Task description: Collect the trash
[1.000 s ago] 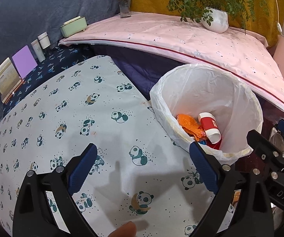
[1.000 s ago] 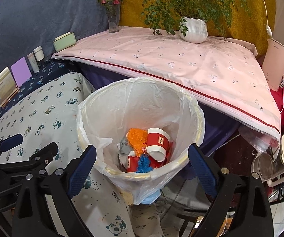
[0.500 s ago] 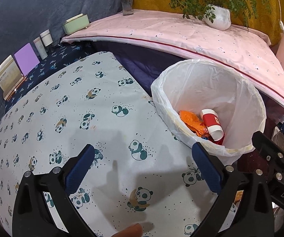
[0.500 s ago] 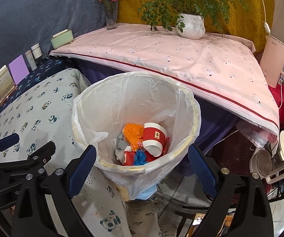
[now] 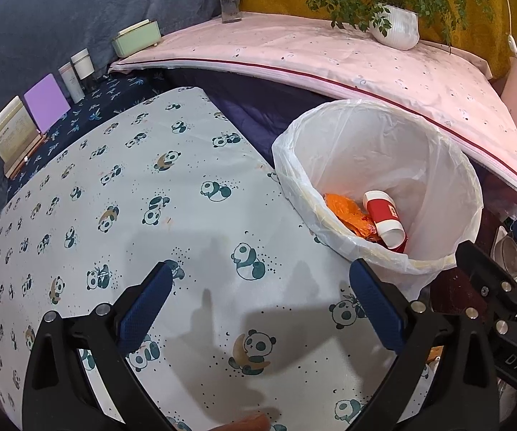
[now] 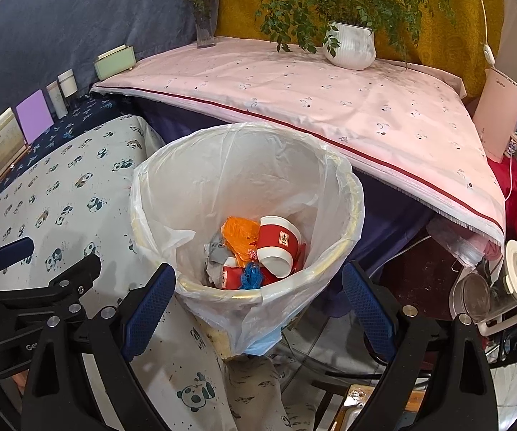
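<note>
A bin lined with a white plastic bag (image 6: 222, 172) (image 5: 420, 151) stands beside the panda-print table (image 5: 150, 215). Inside lie a red and white paper cup (image 6: 280, 244) (image 5: 382, 215), an orange wrapper (image 6: 238, 231) (image 5: 346, 212), a blue scrap (image 6: 253, 276) and grey paper. My right gripper (image 6: 258, 305) is open, its blue pads on either side of the bin's near rim, nothing held. Over the bare panda cloth, left of the bin, my left gripper (image 5: 262, 305) is open and empty.
A pink-covered table (image 6: 330, 97) runs behind the bin, with a white plant pot (image 6: 350, 45), a flower vase (image 6: 204, 25) and a green box (image 6: 114, 61). Small cards and jars (image 5: 46, 104) line the far left. A kettle (image 6: 492, 298) and pink appliance (image 6: 506, 118) sit right.
Both grippers have pulled back and risen slightly, so the bin sits a little farther off in both views. Neither has closed; the trash in the bin has not moved.
</note>
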`<state>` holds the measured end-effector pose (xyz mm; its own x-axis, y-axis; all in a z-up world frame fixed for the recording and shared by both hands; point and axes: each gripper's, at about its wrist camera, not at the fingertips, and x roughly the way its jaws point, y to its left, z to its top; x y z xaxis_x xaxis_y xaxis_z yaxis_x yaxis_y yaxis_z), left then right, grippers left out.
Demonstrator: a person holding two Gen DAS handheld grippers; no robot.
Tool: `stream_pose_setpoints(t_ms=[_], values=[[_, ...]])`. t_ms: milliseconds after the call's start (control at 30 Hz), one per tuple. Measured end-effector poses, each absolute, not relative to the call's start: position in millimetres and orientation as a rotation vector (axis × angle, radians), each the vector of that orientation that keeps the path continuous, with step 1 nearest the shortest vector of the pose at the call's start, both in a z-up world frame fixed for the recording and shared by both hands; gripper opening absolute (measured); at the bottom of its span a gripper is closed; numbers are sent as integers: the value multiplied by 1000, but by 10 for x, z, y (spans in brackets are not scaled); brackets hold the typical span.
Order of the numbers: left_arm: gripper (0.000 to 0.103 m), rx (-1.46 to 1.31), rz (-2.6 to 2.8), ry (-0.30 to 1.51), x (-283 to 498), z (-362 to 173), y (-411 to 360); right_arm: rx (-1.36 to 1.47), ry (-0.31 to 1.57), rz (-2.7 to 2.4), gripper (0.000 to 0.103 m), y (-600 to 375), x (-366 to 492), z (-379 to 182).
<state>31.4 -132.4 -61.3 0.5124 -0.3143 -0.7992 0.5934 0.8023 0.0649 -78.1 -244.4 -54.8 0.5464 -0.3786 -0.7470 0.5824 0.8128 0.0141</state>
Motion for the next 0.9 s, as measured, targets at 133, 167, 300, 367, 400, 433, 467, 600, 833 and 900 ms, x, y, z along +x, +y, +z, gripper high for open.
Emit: stream_pose_setpoints(t_ms=[133, 167, 300, 367, 400, 433, 467, 600, 833, 900], values=[[94, 351, -559, 873, 305, -610, -1323, 272, 810, -578, 90, -2435, -789, -550], [94, 352, -560, 874, 303, -614, -1323, 272, 810, -579, 90, -2437, -789, -551], [94, 352, -559, 873, 300, -612, -1324, 272, 810, -579, 90, -2439, -787, -550], [94, 351, -558, 873, 303, -612, -1324, 271, 812, -578, 90, -2439, -788, -553], [94, 351, -557, 873, 300, -613, -1323, 271, 812, -579, 90, -2441, -788, -553], [94, 351, -556, 873, 297, -615, -1322, 271, 813, -578, 90, -2441, -789, -553], [94, 352, -555, 873, 292, -617, -1321, 271, 813, -578, 90, -2444, -791, -557], [94, 353, -553, 874, 286, -618, -1316, 273, 813, -578, 90, -2444, -793, -556], [94, 356, -552, 872, 275, -613, -1311, 273, 813, -579, 90, -2437, -801, -556], [94, 357, -553, 871, 275, -611, -1316, 273, 812, -579, 90, -2440, -802, -555]])
